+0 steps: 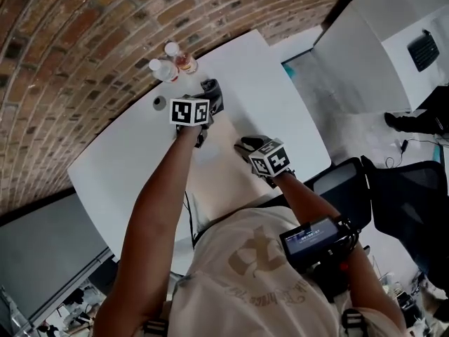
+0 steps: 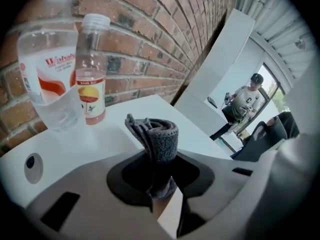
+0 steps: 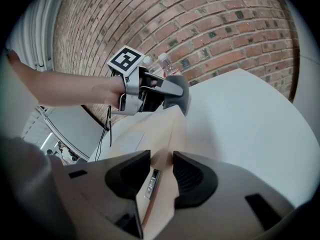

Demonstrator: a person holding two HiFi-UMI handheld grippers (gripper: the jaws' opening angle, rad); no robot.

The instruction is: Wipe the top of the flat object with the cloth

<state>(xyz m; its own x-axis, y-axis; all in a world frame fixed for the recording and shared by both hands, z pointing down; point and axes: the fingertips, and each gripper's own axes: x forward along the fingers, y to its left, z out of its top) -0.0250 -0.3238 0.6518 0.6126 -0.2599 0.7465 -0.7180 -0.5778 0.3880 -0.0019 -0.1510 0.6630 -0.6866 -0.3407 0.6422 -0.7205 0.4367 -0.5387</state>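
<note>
Left gripper (image 2: pixel 159 183): clamped on a rolled grey cloth (image 2: pixel 157 134). Right gripper (image 3: pixel 161 160): jaws pinching the edge of a tan flat object (image 3: pixel 156 129) on the white bench (image 3: pixel 250 114).

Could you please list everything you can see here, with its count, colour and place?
brick wall: one, red-brown, at the back
table: one, white, against the brick wall
clear bottle: one, white cap, by the wall
pink bottle: one, white cap, beside the clear bottle
cable hole: one, dark, in the tabletop
board: one, beige, on the table
cloth: one, grey, rolled, over the board's far end
chair: one, black, right of the person
left claw: one, grey, shut on the cloth
right claw: one, grey, shut on the board
</note>
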